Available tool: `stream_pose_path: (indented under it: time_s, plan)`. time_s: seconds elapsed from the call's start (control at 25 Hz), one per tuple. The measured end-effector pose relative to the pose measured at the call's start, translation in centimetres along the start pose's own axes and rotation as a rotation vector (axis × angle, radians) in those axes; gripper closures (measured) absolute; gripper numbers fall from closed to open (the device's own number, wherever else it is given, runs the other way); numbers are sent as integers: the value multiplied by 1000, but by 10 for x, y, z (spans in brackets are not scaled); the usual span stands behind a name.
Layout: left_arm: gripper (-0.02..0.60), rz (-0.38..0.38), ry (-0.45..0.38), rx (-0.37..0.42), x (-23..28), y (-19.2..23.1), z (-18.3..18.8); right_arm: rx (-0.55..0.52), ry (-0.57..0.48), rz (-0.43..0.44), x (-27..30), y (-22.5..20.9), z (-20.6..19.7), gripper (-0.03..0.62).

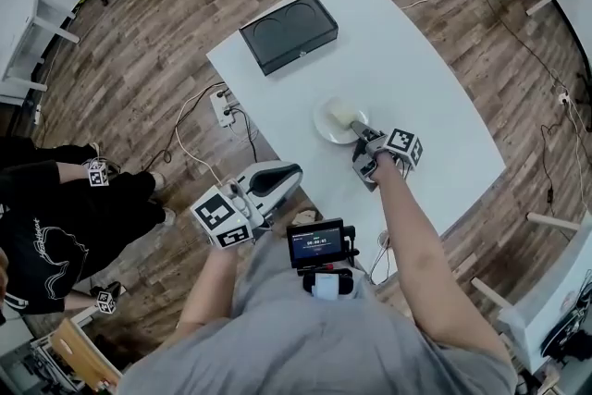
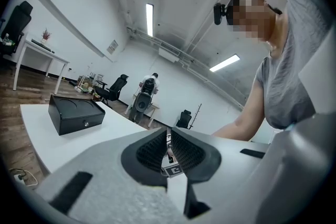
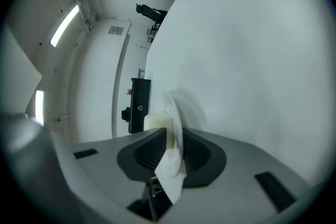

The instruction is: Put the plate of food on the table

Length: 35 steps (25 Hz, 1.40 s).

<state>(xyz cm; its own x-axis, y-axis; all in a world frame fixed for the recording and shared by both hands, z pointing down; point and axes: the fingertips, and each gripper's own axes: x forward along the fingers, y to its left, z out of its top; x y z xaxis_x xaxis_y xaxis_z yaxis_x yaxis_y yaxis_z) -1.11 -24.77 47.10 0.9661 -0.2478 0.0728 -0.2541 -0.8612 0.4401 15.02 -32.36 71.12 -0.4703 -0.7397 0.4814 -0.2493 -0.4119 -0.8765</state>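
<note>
A white plate point(image 1: 335, 122) with a pale block of food point(image 1: 343, 113) rests on the white table point(image 1: 407, 60), near its middle. My right gripper point(image 1: 359, 132) is shut on the plate's near rim. In the right gripper view the plate point(image 3: 173, 123) stands edge-on between the jaws, with the food point(image 3: 156, 123) on its left side. My left gripper point(image 1: 294, 173) hovers off the table's near-left edge, above the floor. Its jaws are shut with nothing between them point(image 2: 169, 150).
A black box point(image 1: 289, 32) sits at the table's far-left end; the same box point(image 2: 76, 113) shows in the left gripper view. A power strip with cables point(image 1: 222, 109) lies on the wooden floor beside the table. A seated person point(image 1: 55, 217) is at the left.
</note>
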Motion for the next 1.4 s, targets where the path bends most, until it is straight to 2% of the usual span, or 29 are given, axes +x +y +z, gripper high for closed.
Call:
stream_pose_path:
  time_s: [0.08,0.32,0.56,0.72,0.8,0.96,1.4]
  plan:
    - [551,1,0,-1,-1,0,0,-79,0,-61,-1,-3,1,539]
    - [551,5,0,-1,-1,-1,-1,-457,24,-289,-4,-3,7,528]
    - [551,5,0,-1,-2,-2,0,-618,52,-430,-14,-7,13,491]
    - [551,1,0,5,-1,-2,3,-802,83,-518,-23,-10,18,485]
    - [551,-4,0,7,0,-2,3,-868,92,-522,-26,-9,19,485]
    - [551,-16,8,9,2,1,0,-918,112,-437,-26,3,13,485]
    - [551,-49,30,25,13,-6,2,-918,100,-235,-48,43,-1,487]
